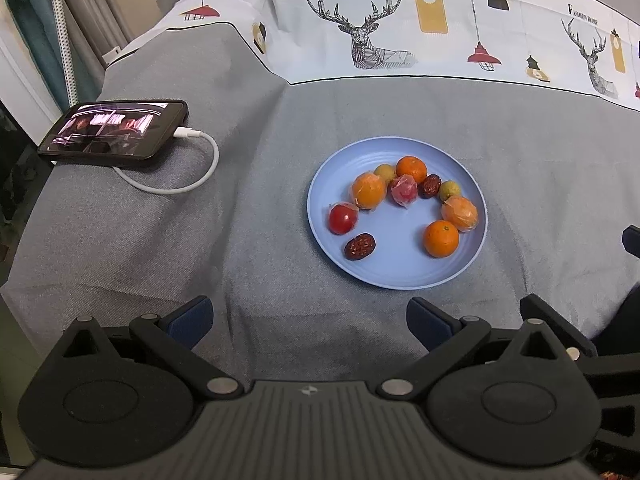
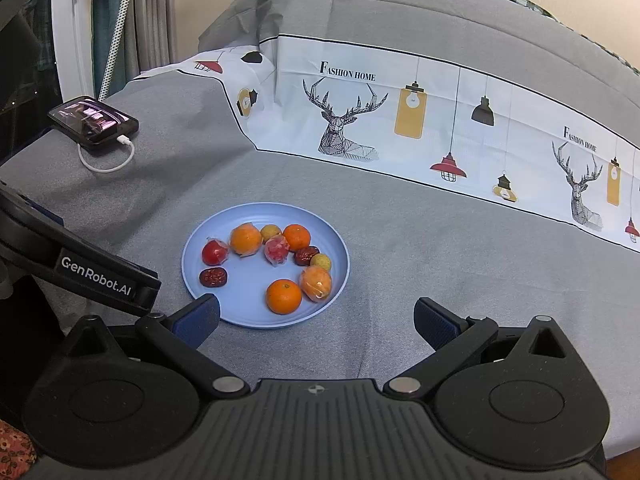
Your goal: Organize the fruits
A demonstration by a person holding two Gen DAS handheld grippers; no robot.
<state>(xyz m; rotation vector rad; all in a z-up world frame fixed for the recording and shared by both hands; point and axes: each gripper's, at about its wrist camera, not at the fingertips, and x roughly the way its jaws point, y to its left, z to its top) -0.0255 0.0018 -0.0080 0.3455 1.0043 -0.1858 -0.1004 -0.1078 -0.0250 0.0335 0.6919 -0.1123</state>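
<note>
Small mixed fruits [image 1: 402, 206], some plastic-wrapped, crowd the round pale-blue plate [image 1: 400, 276] at twelve o'clock; both grippers [image 1: 308, 320] [image 2: 316, 320] gape empty, and slick wrappers might slip.

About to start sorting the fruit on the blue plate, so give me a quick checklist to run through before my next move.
1. Left claw open and empty: ok.
2. Right claw open and empty: ok.
3. Plate flat on the grey cloth, in front of both claws: ok.
4. Bare orange near the plate's front edge, free to grasp: ok.
5. Phone and its cable well away from the plate: ok.
6. A place to sort the fruit into: cannot tell, none in view.
</note>
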